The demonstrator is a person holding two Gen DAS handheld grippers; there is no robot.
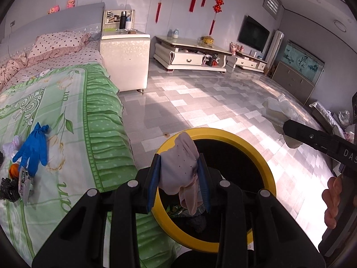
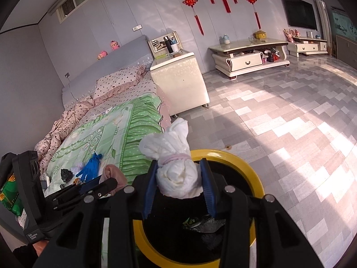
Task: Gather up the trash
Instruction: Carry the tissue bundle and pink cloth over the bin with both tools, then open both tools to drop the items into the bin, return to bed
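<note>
My left gripper (image 1: 179,167) is shut on a pinkish-grey sock (image 1: 181,163) and holds it over the yellow-rimmed trash bin (image 1: 267,169) beside the bed. My right gripper (image 2: 179,178) is shut on a rolled white diaper (image 2: 176,169) above the same bin (image 2: 256,172). Wrappers and dark trash lie inside the bin (image 2: 200,223). A blue glove (image 1: 33,149), a white tissue (image 1: 11,147), an orange item (image 1: 13,170), a black crumpled bag (image 1: 9,189) and a snack wrapper (image 1: 23,185) lie on the green bedspread (image 1: 67,102).
A white nightstand (image 1: 125,60) stands by the bed head. A cream TV cabinet (image 1: 189,53) lines the far wall. Clear plastic bags (image 1: 279,111) lie on the tiled floor at the right. The right gripper's body (image 1: 321,143) shows at the right of the left wrist view.
</note>
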